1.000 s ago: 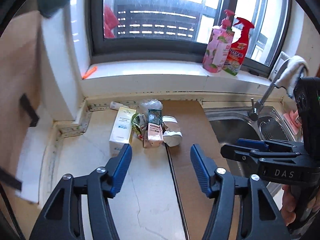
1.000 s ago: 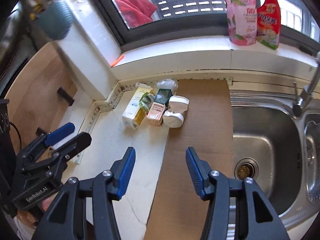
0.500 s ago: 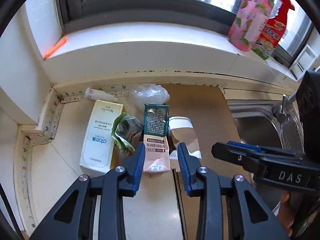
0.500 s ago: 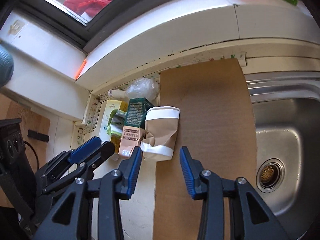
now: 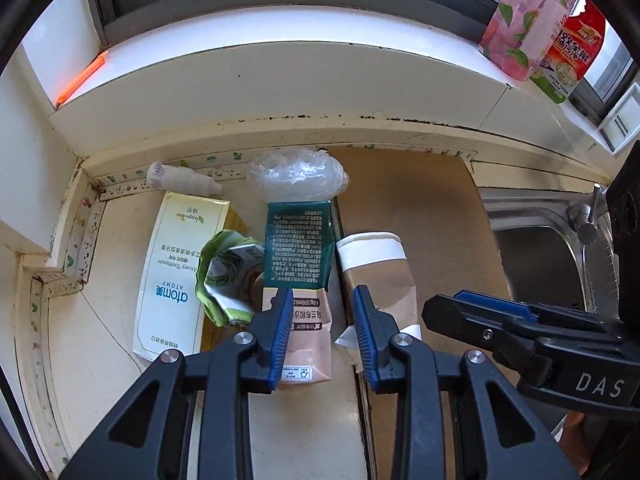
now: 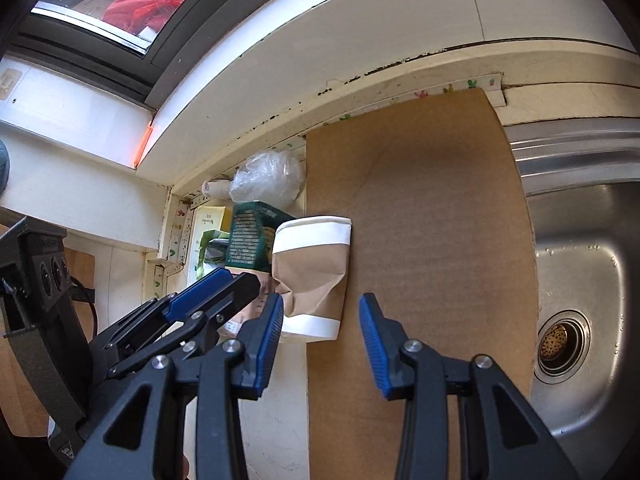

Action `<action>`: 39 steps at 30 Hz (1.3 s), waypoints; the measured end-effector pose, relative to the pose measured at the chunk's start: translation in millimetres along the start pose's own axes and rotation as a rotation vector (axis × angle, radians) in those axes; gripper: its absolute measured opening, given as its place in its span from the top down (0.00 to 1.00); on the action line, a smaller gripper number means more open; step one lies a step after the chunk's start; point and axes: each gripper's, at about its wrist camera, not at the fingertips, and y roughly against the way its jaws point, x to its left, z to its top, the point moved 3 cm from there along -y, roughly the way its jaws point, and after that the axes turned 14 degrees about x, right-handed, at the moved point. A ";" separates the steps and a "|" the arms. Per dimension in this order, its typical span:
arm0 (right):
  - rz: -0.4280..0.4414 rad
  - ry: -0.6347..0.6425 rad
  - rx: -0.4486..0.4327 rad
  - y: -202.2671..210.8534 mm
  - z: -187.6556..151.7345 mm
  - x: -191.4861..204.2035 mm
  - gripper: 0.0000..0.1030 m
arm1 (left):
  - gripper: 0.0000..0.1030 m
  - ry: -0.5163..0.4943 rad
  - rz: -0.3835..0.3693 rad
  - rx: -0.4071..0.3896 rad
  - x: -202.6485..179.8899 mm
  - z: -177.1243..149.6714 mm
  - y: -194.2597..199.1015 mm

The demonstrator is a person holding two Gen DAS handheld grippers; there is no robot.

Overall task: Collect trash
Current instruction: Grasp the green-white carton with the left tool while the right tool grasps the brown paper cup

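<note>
A pile of trash lies on the counter by the wall. A green-and-pink carton lies flat with its near end between the fingers of my left gripper, whose jaws are closing; its right pad stands clear of the carton. Right of it lies a crushed brown paper cup. My right gripper hangs open over the cup's base, its left finger at the cup's edge. A white toothpaste box, a crumpled green wrapper, a clear plastic bag and a small white bottle lie beside and behind.
A brown cardboard sheet covers the counter between the pile and the steel sink. A pink bottle and a red spray bottle stand on the window sill. The wall ledge closes off the back and left.
Both grippers have come down and forward onto the trash pile. Both pairs of jaws have narrowed; the left now straddles the carton's end and the right sits at the cup.
</note>
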 end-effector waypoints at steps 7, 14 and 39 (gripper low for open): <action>0.007 0.004 0.010 -3.0 2.7 2.5 0.61 | 0.72 0.010 0.021 0.003 12.8 -4.3 0.9; -0.009 0.005 0.035 -15.9 8.1 11.8 0.61 | 0.72 0.060 -0.025 0.012 36.1 -16.2 1.0; -0.174 0.043 0.074 -28.4 12.9 34.5 0.60 | 0.60 0.037 -0.116 0.038 27.2 -18.5 -14.1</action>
